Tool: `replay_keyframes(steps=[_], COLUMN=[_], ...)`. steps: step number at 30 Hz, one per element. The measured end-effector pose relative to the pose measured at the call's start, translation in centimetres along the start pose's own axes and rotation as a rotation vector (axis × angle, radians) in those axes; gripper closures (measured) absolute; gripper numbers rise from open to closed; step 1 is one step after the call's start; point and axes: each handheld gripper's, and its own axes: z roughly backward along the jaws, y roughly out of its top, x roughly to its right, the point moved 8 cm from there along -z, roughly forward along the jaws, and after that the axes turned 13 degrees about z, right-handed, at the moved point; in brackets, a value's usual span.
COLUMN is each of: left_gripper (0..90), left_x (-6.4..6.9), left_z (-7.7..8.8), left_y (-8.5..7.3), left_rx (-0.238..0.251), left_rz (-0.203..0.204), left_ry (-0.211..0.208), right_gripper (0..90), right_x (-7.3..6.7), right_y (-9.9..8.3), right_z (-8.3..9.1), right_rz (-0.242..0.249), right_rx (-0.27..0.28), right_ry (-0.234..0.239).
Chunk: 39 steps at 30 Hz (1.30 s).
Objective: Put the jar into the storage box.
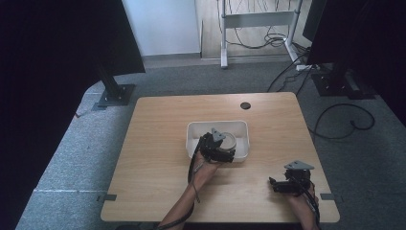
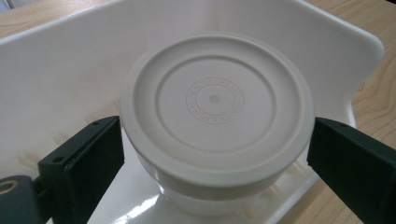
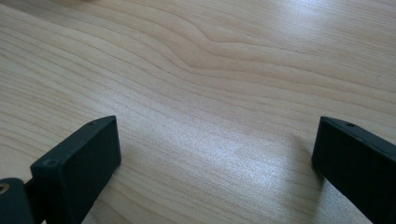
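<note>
From the high view, your light wooden table (image 1: 158, 143) with rounded corners carries a white rectangular plastic bin (image 1: 242, 129) just past its centre. Your left gripper (image 1: 221, 149) reaches over the bin's near wall, at about 6 o'clock of the bin, and a round cream-lidded container (image 1: 231, 141) sits inside the bin right at the gripper's tip. Your right gripper (image 1: 274, 183) rests low over the table at roughly 4 o'clock from the bin, well apart from it, near the table's front right edge, with its grey three-cornered plate (image 1: 298, 165) on top. A small dark round grommet (image 1: 245, 105) sits in the tabletop at 12 o'clock from the bin, close to the far edge.

In the left gripper view, your left gripper (image 2: 215, 149) has its two black jaws spread to either side of the container (image 2: 215, 107), one at 9 o'clock and one at 3 o'clock of the lid. The 9 o'clock jaw looks to be at the lid's rim; the 3 o'clock jaw stands just beside it. The gripper is released, not squeezing. The container stands upright on the bin's floor, with the white bin wall (image 2: 60, 70) curving behind it.

In the right gripper view, your right gripper (image 3: 215, 149) is released too, jaws wide apart, with bare wood grain (image 3: 210, 70) between them.
</note>
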Motion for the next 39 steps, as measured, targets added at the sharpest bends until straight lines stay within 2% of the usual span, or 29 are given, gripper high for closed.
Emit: replay_keyframes(steps=[10, 28, 34, 39], left_gripper=[3.9, 4.2, 4.2, 4.2], left_x=[-0.2, -0.2, -0.2, -0.6], left_z=[0.9, 2.5, 3.1, 3.7], left_y=[-0.3, -0.9, -1.3, -1.6], left_rx=[0.016, 0.029, 0.034, 0.038], left_rz=[0.016, 0.000, 0.010, 0.011], left_ry=[-0.021, -0.055, -0.080, -0.080], right_gripper=[0.8, 0.8, 0.8, 0.8], right_x=[0.0, 0.0, 0.0, 0.0], right_y=[0.0, 0.0, 0.0, 0.0], right_z=[0.0, 0.0, 0.0, 0.0], right_rz=[0.000, 0.000, 0.000, 0.000], right_rx=[0.000, 0.000, 0.000, 0.000], right_ry=[0.000, 0.000, 0.001, 0.000])
